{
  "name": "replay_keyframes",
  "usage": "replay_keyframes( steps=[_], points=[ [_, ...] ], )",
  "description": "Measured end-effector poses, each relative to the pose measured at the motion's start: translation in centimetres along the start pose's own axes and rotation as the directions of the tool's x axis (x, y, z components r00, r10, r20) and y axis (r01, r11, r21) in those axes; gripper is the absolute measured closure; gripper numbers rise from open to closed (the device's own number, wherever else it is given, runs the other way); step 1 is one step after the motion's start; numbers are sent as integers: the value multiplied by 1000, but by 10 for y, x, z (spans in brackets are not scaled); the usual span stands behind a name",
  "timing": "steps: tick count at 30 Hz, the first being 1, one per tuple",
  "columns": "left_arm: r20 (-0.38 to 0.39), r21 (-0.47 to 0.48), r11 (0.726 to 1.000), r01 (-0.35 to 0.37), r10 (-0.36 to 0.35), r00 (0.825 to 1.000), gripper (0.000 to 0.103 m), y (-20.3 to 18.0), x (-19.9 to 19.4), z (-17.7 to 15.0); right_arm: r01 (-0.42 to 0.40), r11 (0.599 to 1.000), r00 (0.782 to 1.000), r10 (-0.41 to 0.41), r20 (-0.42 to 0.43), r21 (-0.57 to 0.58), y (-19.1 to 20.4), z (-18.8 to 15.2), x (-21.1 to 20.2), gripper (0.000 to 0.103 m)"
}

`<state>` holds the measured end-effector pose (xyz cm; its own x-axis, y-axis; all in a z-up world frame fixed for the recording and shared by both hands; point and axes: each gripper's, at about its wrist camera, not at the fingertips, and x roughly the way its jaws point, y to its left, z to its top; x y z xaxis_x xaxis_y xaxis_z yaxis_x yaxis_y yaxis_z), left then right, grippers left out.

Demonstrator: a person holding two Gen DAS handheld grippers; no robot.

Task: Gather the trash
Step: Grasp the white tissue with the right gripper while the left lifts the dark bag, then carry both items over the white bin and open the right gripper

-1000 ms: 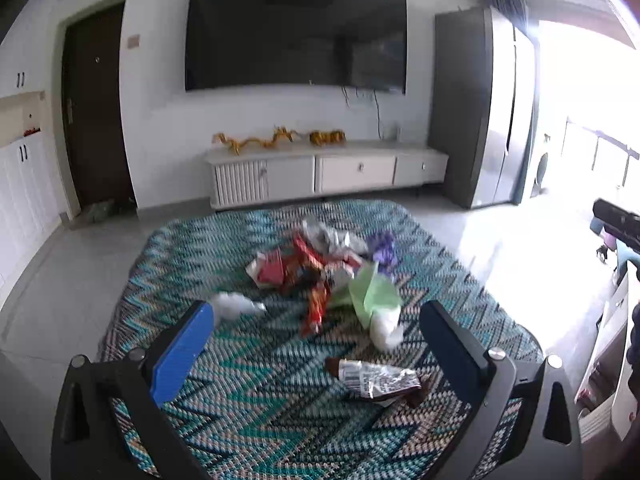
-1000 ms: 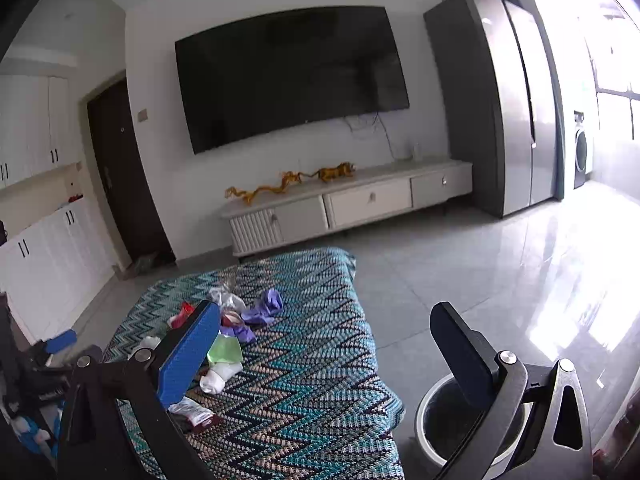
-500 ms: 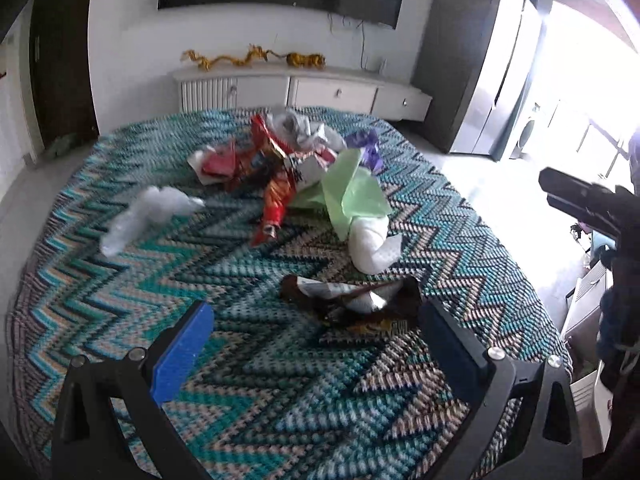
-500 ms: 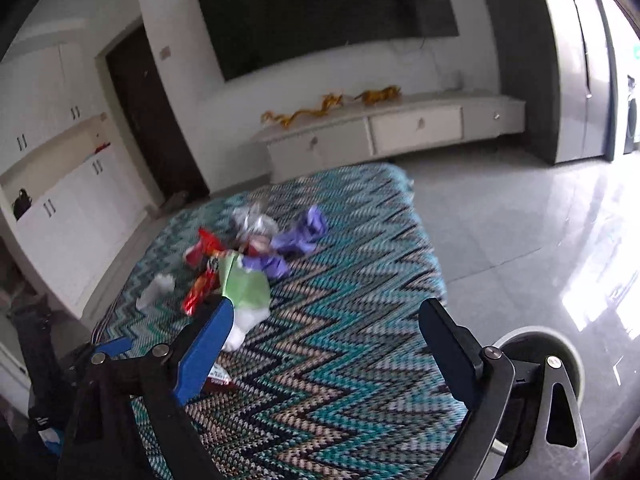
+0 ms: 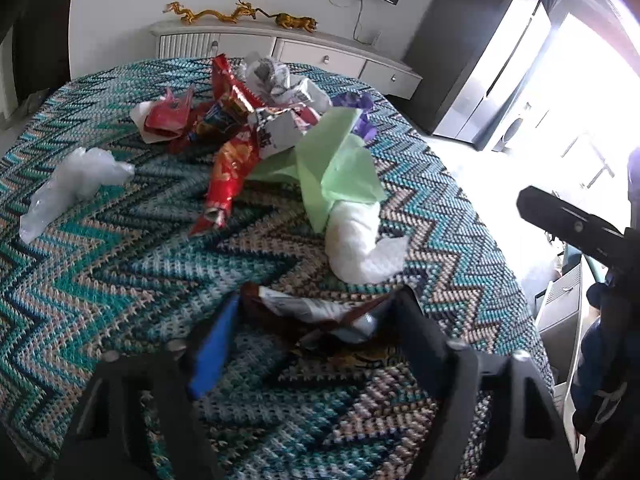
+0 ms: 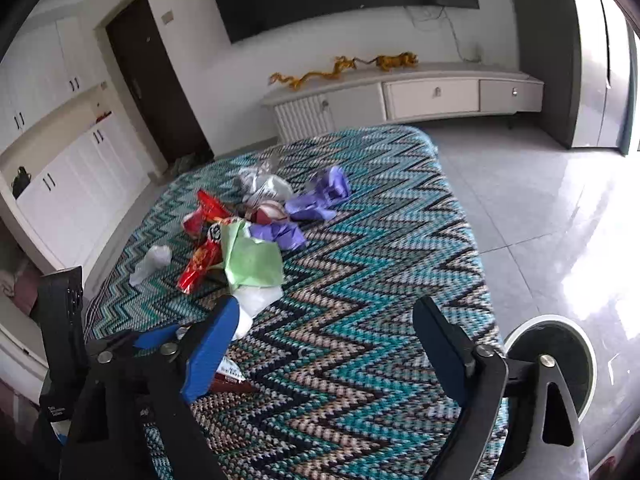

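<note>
The left claw [image 5: 316, 336] sits low over the zigzag-cloth counter [image 5: 120, 280], its jaws narrowed around the brown-and-silver snack wrapper [image 5: 312, 312] with each finger at or near one end of it; whether they already pinch it I cannot tell, since motion blur hides the contact. That wrapper lies on the near side of the green paper [image 5: 336, 168], just beyond a white crumpled wad [image 5: 356, 244].

To do this grasp well, I judge the fingers should close along the wrapper's crumpled middle, pressing down lightly enough that the foil bunches up between the pads without snagging the knitted cloth beneath. Lift straight up once it is held, so the white wad is not dragged along.

The right claw [image 6: 324, 344] hovers spread wide and holds nothing, on the bin side of the green paper; the round white-rimmed bin [image 6: 560, 360] stands on the floor beside the counter.

By count, around the green paper: one brown wrapper, one green sheet, one white wad, one clear plastic bag [image 5: 72, 184] well to its left, two purple crumpled pieces [image 6: 320, 196] behind it, one grey-white printed bag [image 5: 276, 80], and roughly three red wrappers [image 5: 228, 172], though their overlap makes that number uncertain.
</note>
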<state>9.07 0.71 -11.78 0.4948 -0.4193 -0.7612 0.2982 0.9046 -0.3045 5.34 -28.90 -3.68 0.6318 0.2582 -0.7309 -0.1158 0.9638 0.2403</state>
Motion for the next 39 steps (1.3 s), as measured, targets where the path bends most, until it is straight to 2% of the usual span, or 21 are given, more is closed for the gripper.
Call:
replay_keyframes(
  steps=[3,7,11,14,15,16,18,19,25,28,31,34,39],
  points=[
    [9,-9,1000,18,-18,1000,53,8,-5,-3,-45,999,998,45,-36,-2,13,1,14,20],
    [35,-28,999,33,-32,999,64,23,-21,-9,-123,992,988,124,-94,9,32,2,36,25],
    [65,-55,998,28,-24,998,69,38,-37,-17,-152,988,976,150,-157,1,52,0,65,29],
    [88,-66,998,7,-1,996,71,47,-51,-22,-158,988,969,154,-195,-3,61,-2,84,39],
    [95,-69,998,1,6,995,72,49,-54,-23,-154,988,968,150,-200,-6,63,-3,90,45],
    [100,-71,997,-3,11,995,72,50,-56,-23,-158,987,966,155,-207,2,64,-4,95,59],
    [118,-77,997,-12,21,993,74,52,-64,-23,-161,987,962,160,-221,14,64,-8,103,79],
    [126,-79,997,-14,24,992,74,53,-68,-24,-167,986,961,165,-221,12,64,-9,103,79],
    [176,-66,998,-20,31,984,76,41,-89,-20,-237,971,951,227,-209,-22,66,-21,69,83],
    [194,-41,999,-16,24,981,76,25,-97,-14,-264,964,951,257,-175,-23,56,-26,44,83],
    [210,-1,1000,-8,8,978,76,1,-102,-7,-260,965,960,257,-113,-15,33,-25,10,83],
    [218,50,999,8,-19,976,76,-30,-103,5,-219,976,975,219,-33,13,-1,-25,-25,83],
    [199,160,986,48,-80,977,76,-96,-89,27,-90,991,993,81,85,102,-72,-33,-75,83]
  ],
)
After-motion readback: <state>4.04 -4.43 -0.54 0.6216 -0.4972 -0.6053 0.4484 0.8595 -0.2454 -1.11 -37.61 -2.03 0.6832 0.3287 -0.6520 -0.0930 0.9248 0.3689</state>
